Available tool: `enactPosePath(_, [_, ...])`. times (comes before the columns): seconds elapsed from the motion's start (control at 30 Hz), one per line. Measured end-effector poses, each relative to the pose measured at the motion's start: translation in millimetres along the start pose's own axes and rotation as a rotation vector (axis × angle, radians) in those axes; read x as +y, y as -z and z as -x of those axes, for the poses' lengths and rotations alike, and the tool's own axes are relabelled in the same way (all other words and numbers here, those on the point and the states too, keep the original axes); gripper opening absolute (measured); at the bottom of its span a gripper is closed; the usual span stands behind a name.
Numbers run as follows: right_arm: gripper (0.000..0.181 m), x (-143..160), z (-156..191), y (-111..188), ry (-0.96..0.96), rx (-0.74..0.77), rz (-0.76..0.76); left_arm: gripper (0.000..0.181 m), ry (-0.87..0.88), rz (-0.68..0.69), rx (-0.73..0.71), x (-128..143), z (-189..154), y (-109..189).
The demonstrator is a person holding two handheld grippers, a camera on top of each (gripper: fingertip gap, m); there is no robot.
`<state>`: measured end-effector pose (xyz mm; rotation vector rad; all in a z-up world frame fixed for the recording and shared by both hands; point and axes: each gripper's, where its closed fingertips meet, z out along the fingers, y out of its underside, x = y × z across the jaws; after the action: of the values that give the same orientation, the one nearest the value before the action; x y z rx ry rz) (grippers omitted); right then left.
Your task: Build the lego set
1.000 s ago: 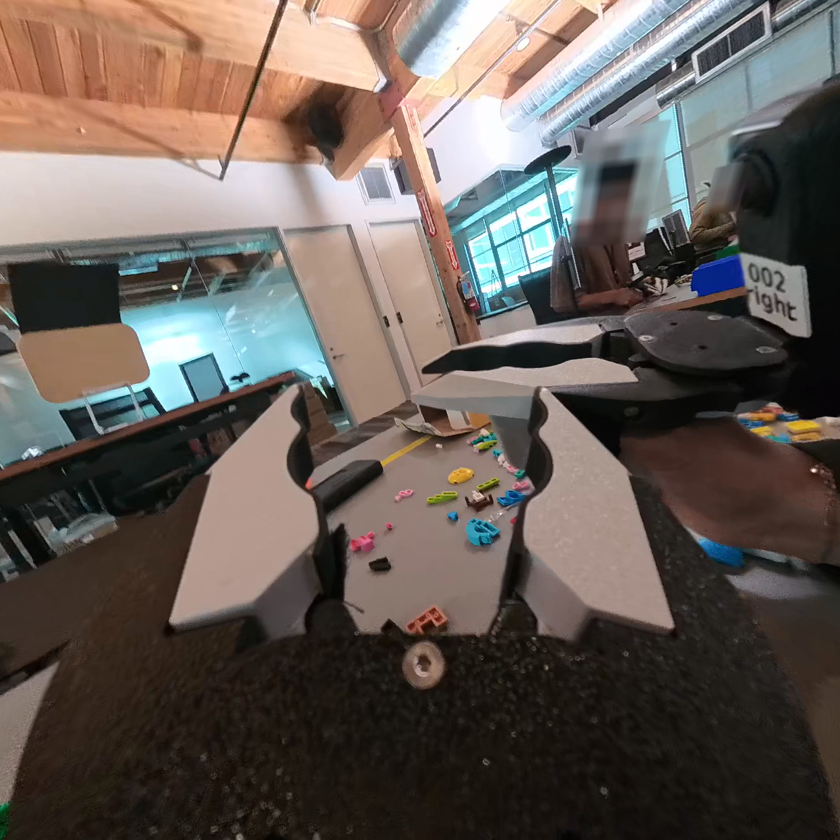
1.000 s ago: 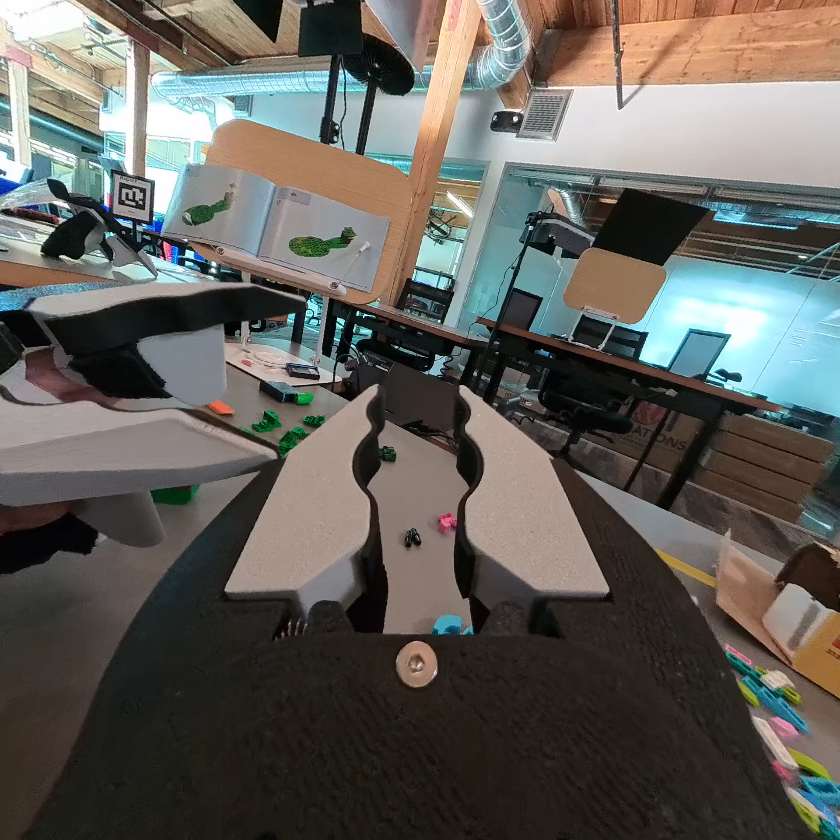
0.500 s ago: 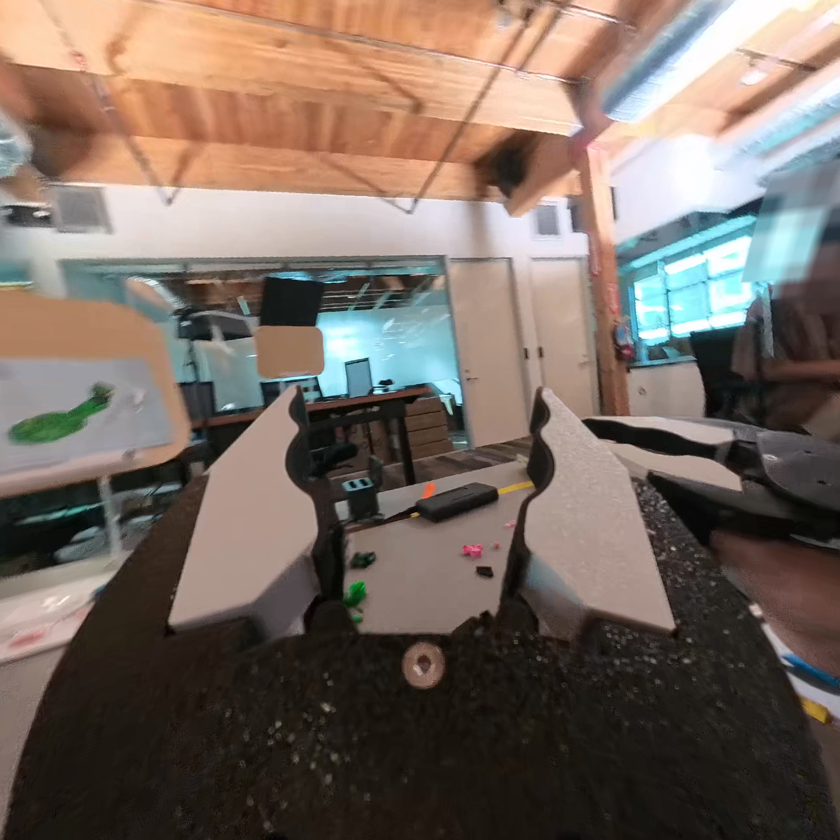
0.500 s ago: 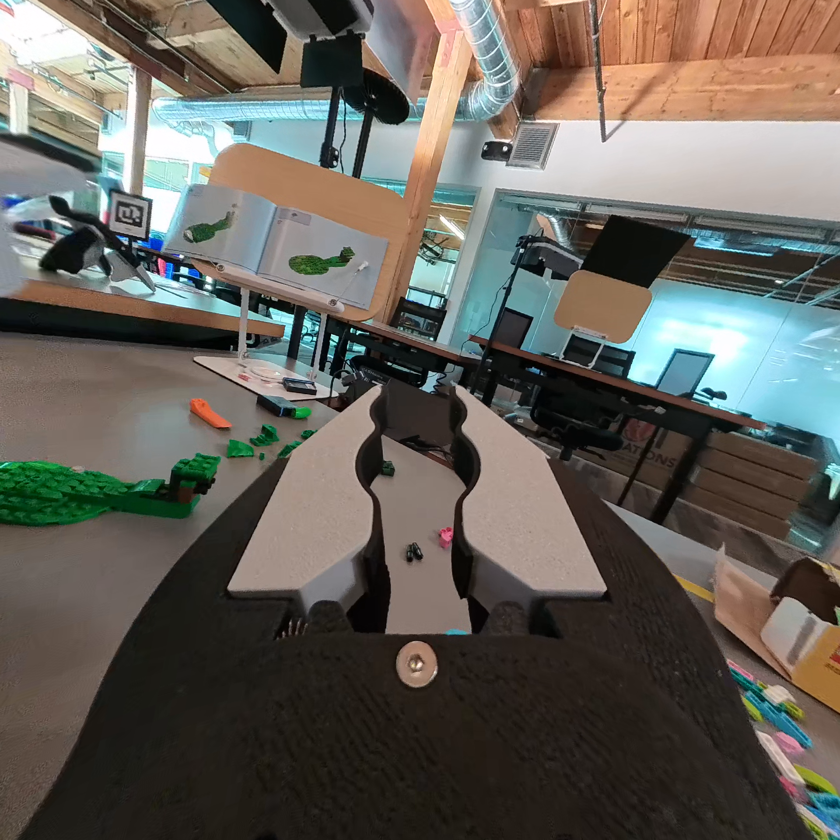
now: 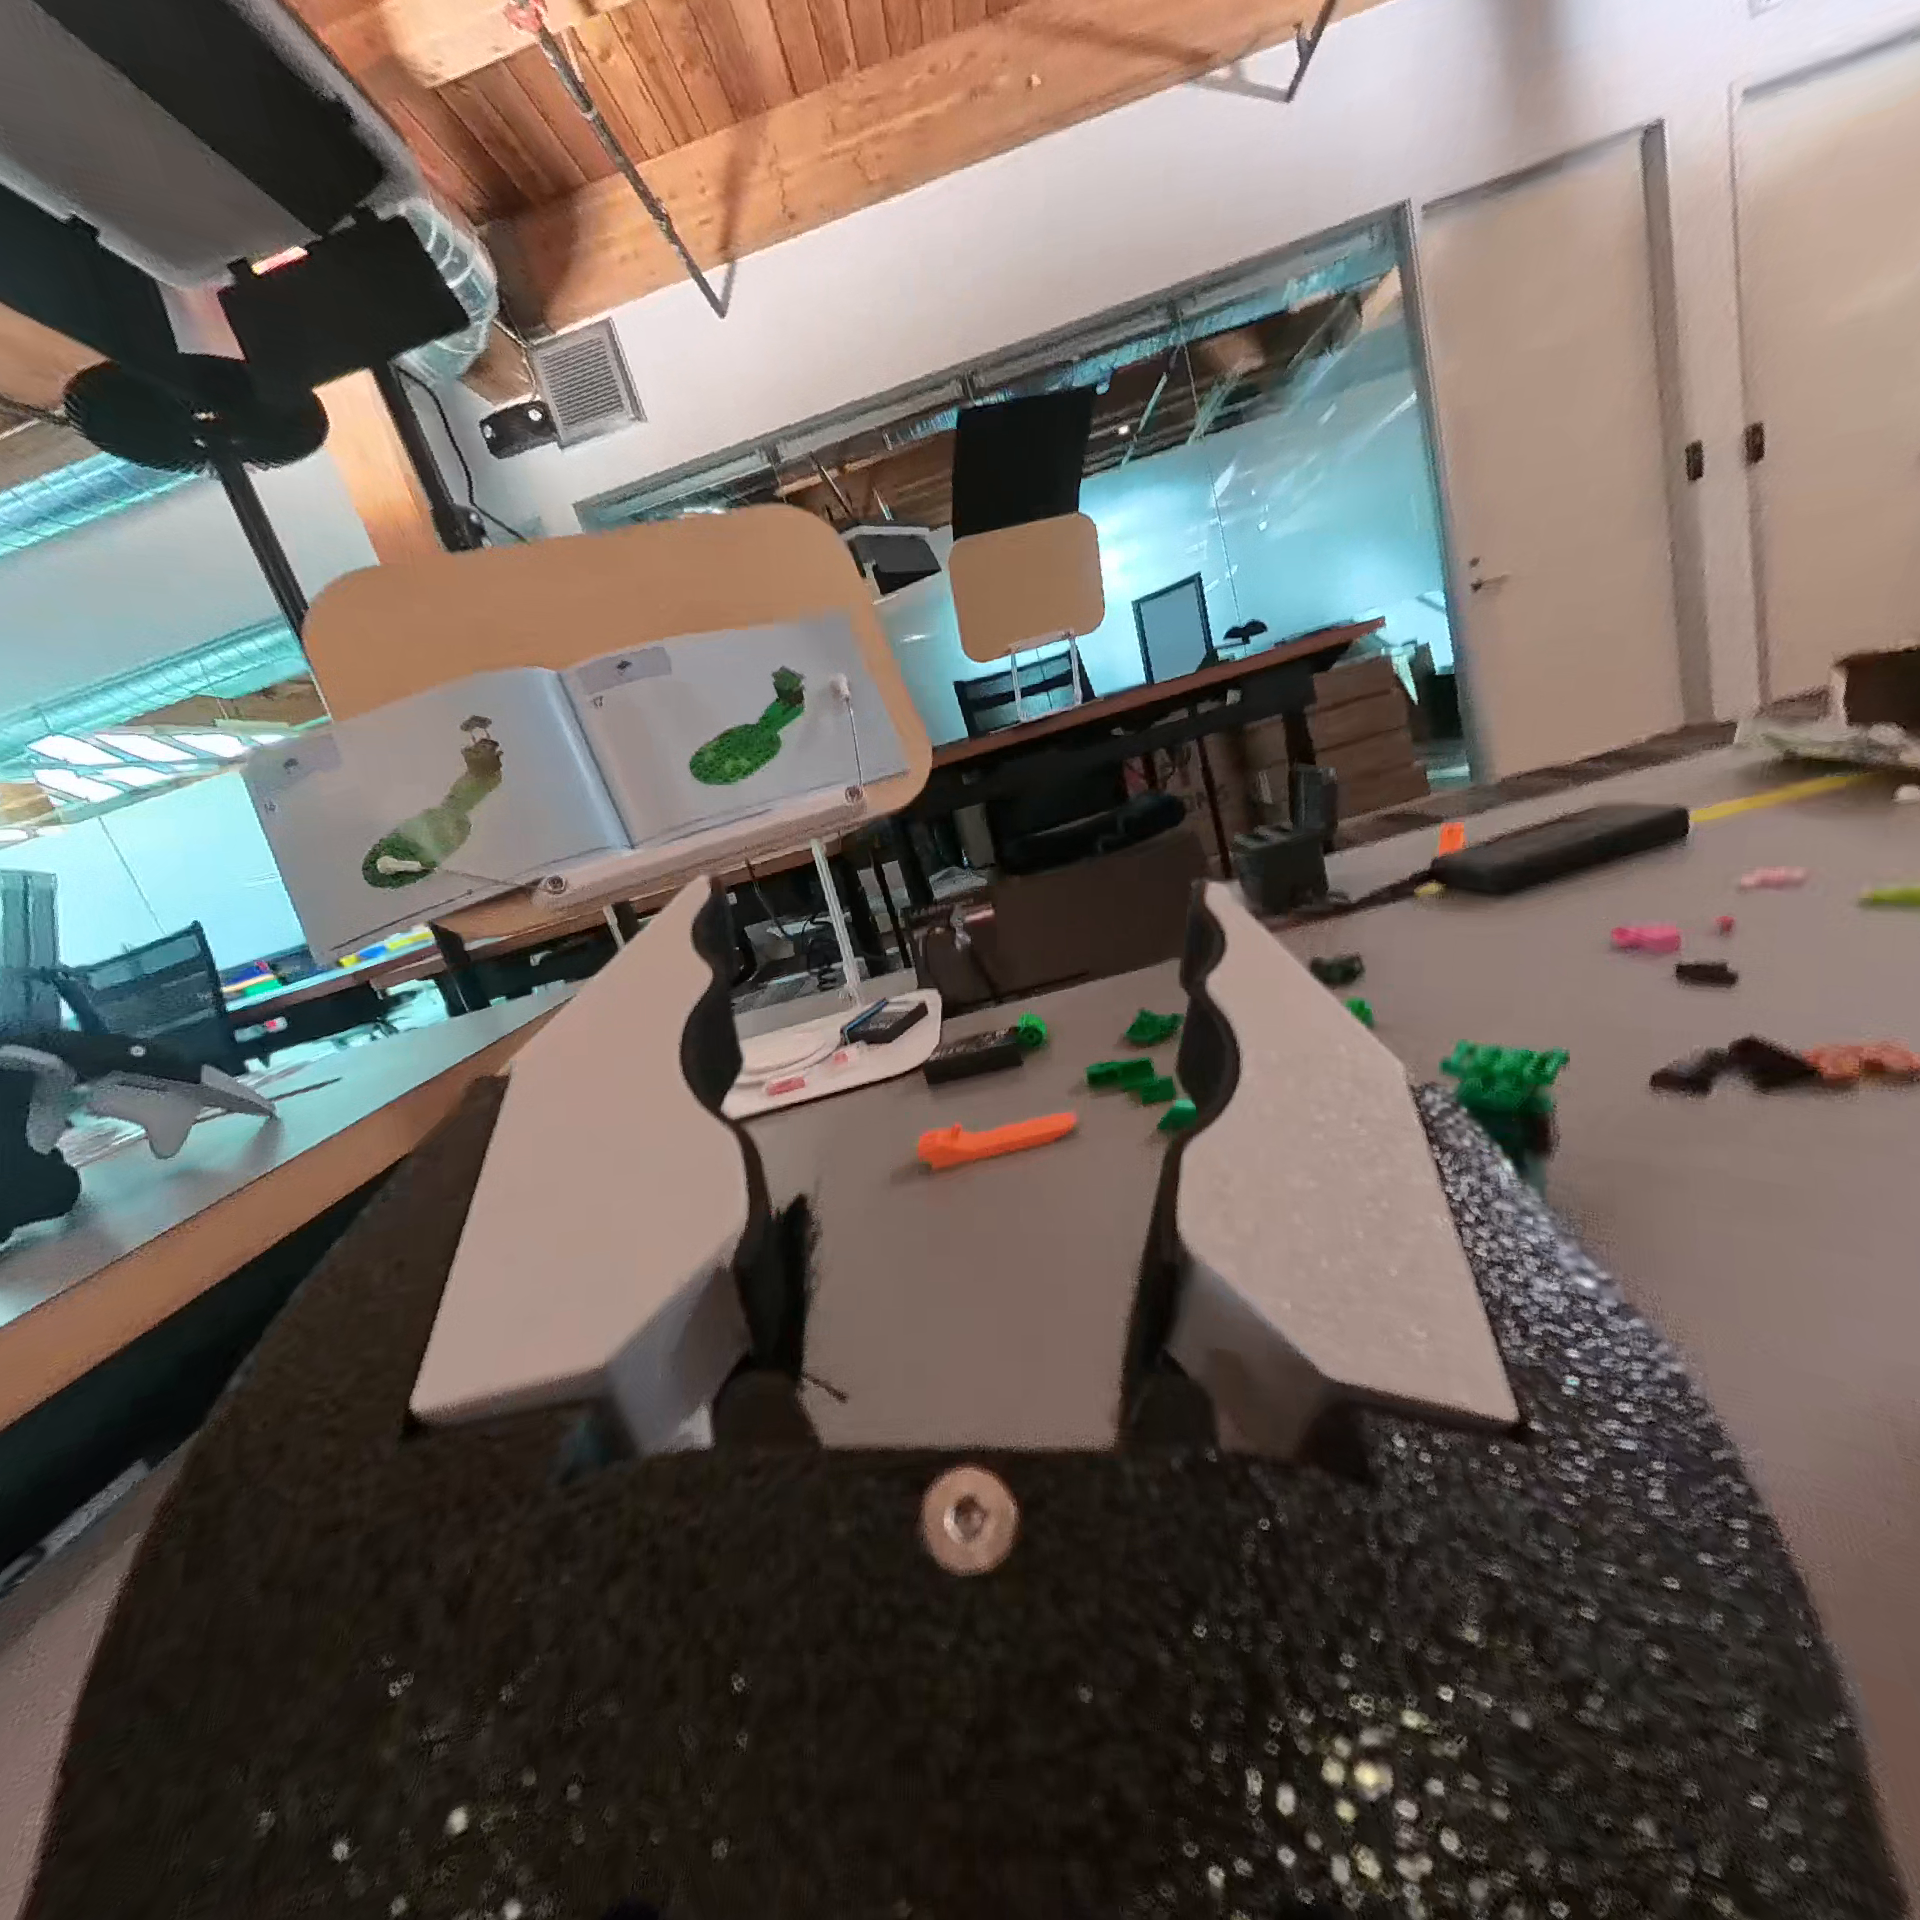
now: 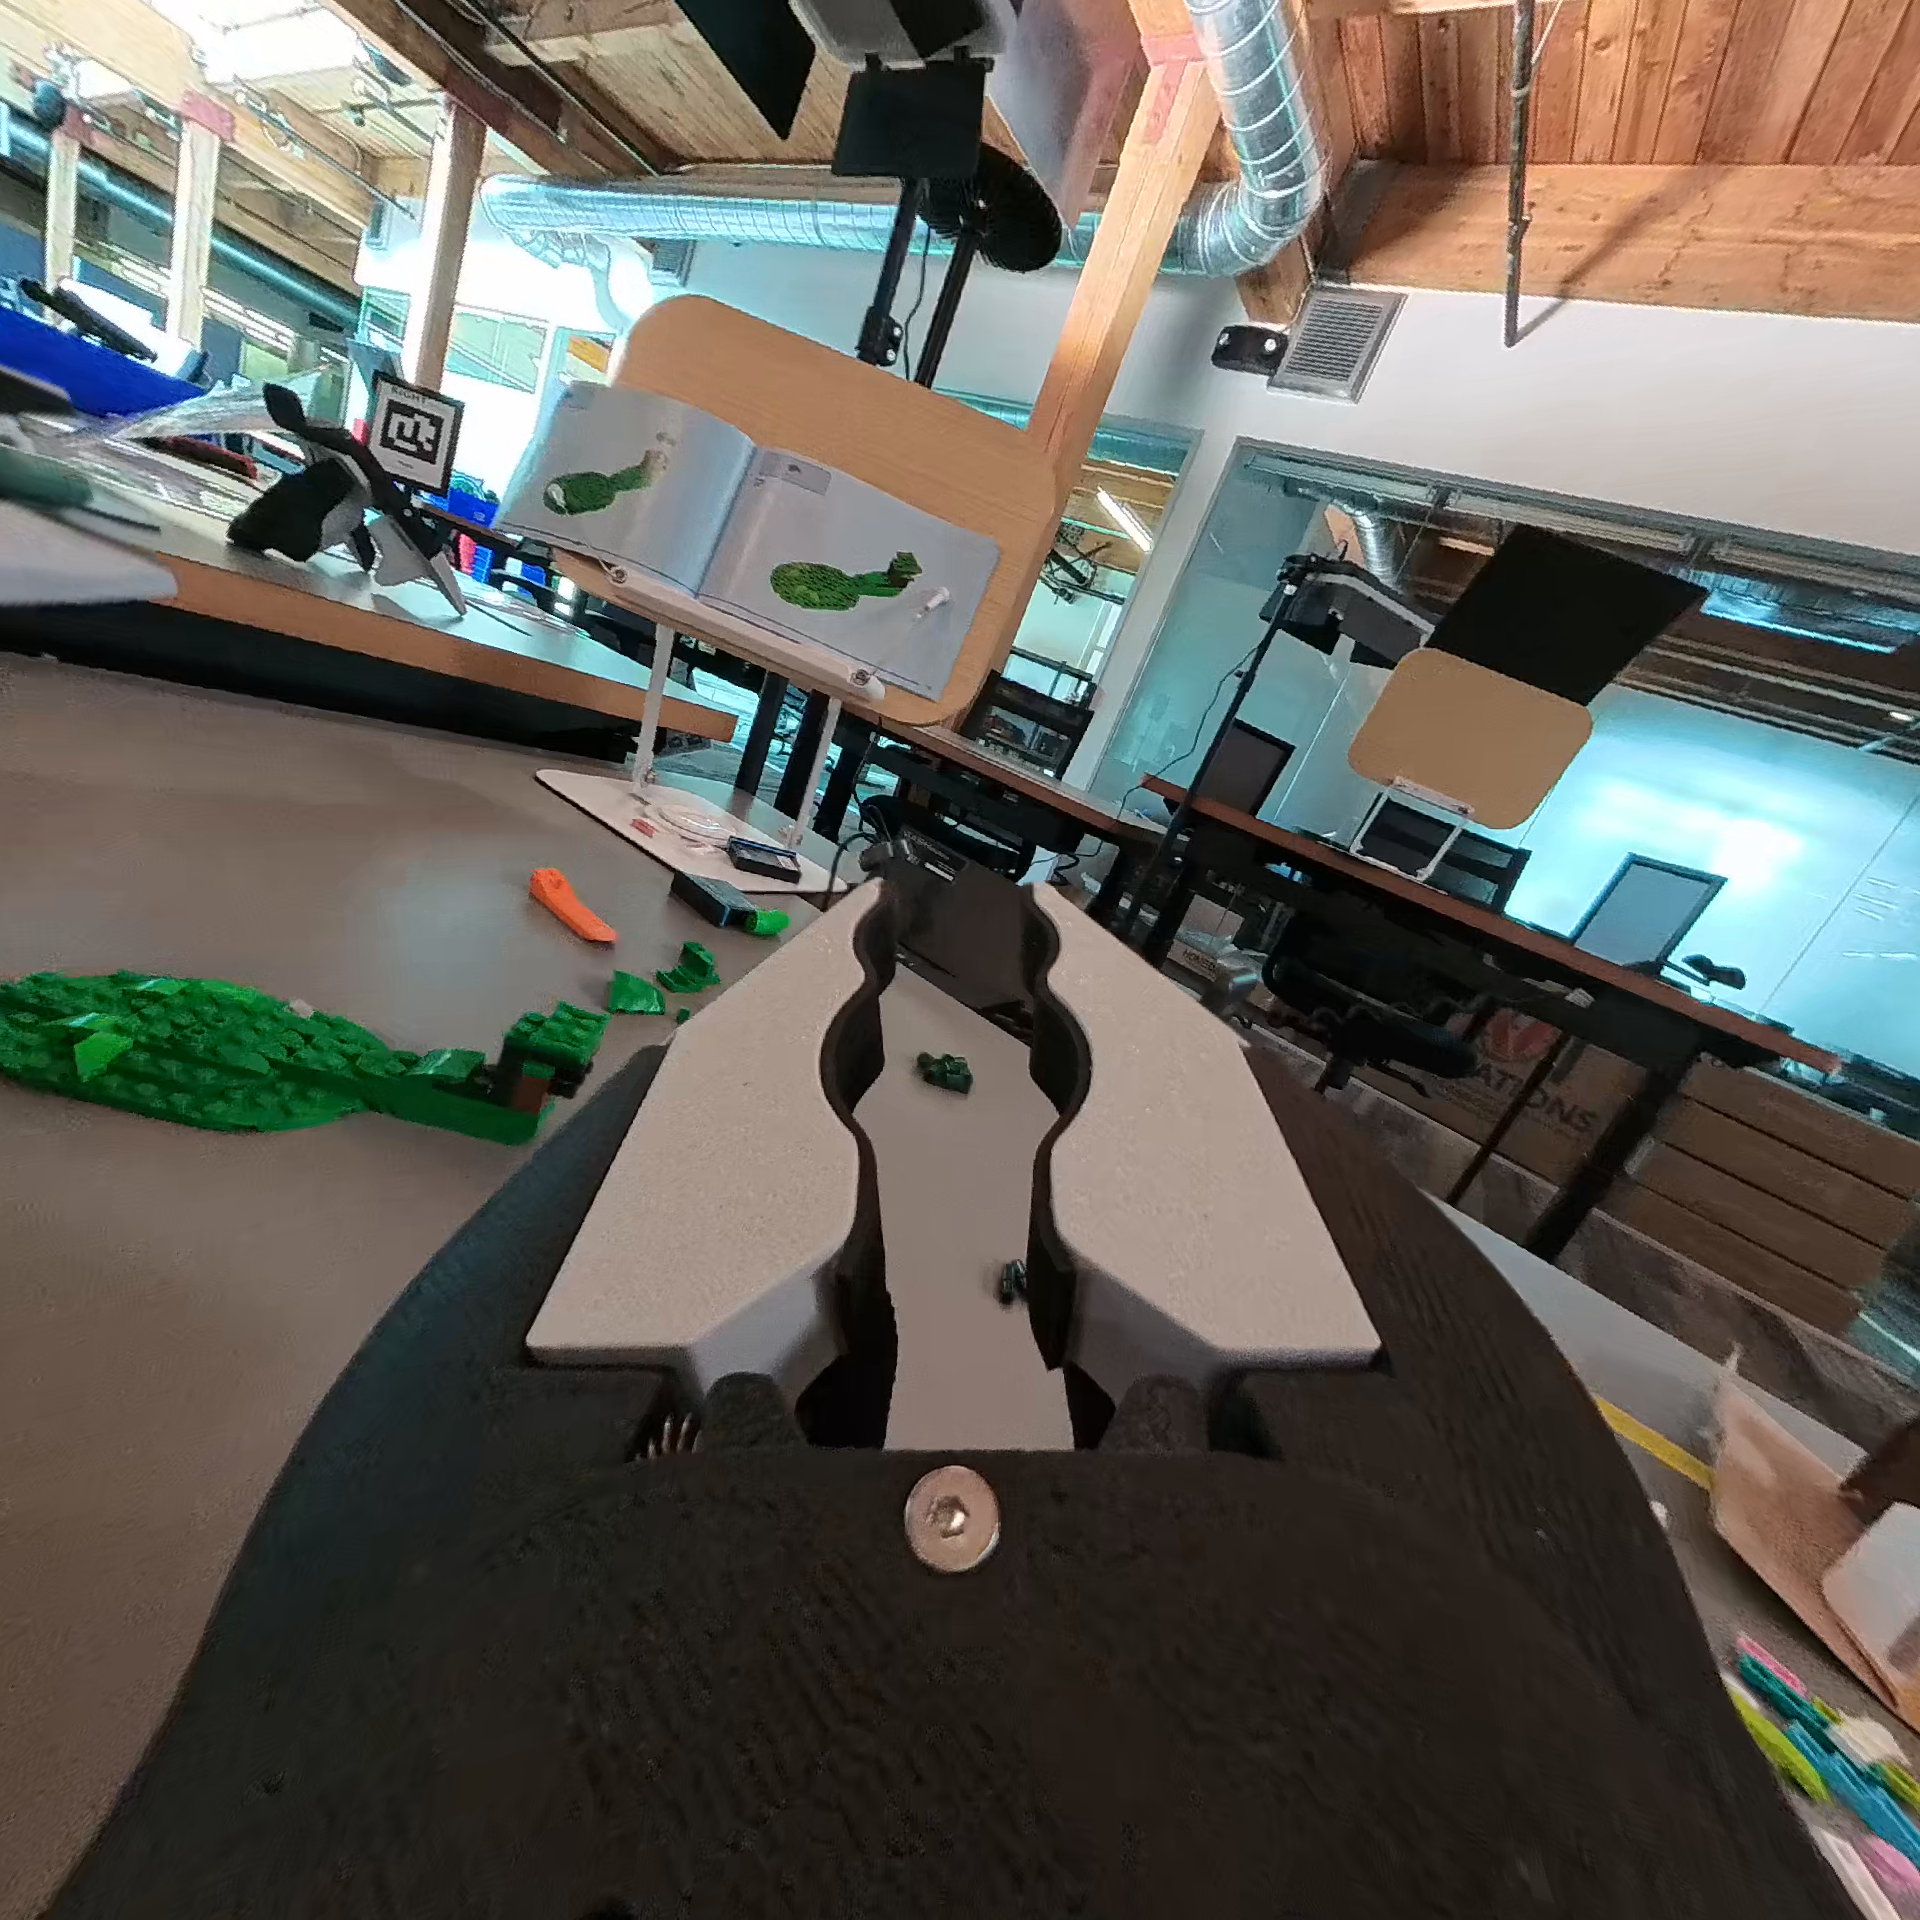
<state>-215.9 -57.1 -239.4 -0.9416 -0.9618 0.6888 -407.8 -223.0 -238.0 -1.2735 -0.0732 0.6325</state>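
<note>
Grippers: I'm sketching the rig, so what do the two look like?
Both match. The left gripper and right gripper each have a black, grainy body with a silver hex screw and two flat light-grey fingers with wavy, black-lined inner edges. No cables or markings show.

My left gripper [image 5: 956, 997] has swung left: a second ago it looked over the pink and blue bricks with my right gripper crossing in front; now that one is out of its view. The left now faces the instruction book [image 5: 582, 758] on its stand, with the orange piece [image 5: 992, 1138] and loose green bricks [image 5: 1127, 1070] between its jaws, gap unchanged. From my right gripper [image 6: 956, 935], the left gripper no longer blocks the left side, so the green lego plate [image 6: 239, 1049] on the worktop [image 6: 260, 862] shows fully. Right jaws look slightly wider, empty.
</note>
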Motion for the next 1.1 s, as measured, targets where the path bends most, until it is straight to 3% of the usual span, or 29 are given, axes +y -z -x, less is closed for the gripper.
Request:
enactPosePath(0.07, [0.021, -1.9, 4.4, -2.6, 0.016, -0.009, -0.003, 0.077, -0.063, 0.011, 0.018, 13.6, -6.0, 3.4])
enactPosePath(0.33, [0.012, -2.3, 19.9, -8.1, 0.168, -0.046, 0.016, 0.065, -0.198, -0.036, 0.143, 5.1, -38.9, 3.5])
enactPosePath(0.53, [0.018, -28.6, 13.7, -7.4, 0.147, -0.003, -0.054, 0.077, -0.014, -0.161, 0.091, -9.2, -7.9, -2.9])
enactPosePath(0.6, [0.018, -40.7, 19.1, -12.9, 0.141, -0.002, -0.064, 0.062, -0.008, -0.140, 0.098, -3.1, 5.2, -12.7])
enactPosePath(0.67, [0.018, -52.7, 33.3, -25.0, 0.105, -0.058, -0.069, 0.028, -0.048, -0.132, 0.206, 0.0, 3.0, -22.6])
enactPosePath(0.73, [0.018, -67.8, 47.6, -45.7, 0.074, -0.126, -0.077, 0.010, -0.064, -0.118, 0.263, 5.4, 6.6, -37.6])
enactPosePath(0.8, [0.018, -83.3, 60.9, -76.4, 0.078, -0.193, -0.075, 0.001, -0.040, -0.091, 0.193, 15.0, 28.3, -61.0])
enactPosePath(0.93, [0.019, -102.2, 90.8, -154.9, 0.080, -0.334, -0.062, 0.000, 0.110, -0.054, 0.059, 47.6, 73.6, -106.8])
enactPosePath(1.0, [0.022, -99.1, 111.4, -196.2, 0.017, -0.432, -0.008, 0.000, 0.098, -0.087, -0.083, 58.4, 104.1, -117.1])
enactPosePath(1.1, [0.025, -89.4, 141.6, -256.8, -0.064, -0.542, 0.078, 0.000, 0.114, -0.090, -0.087, 77.5, 115.0, -132.5])
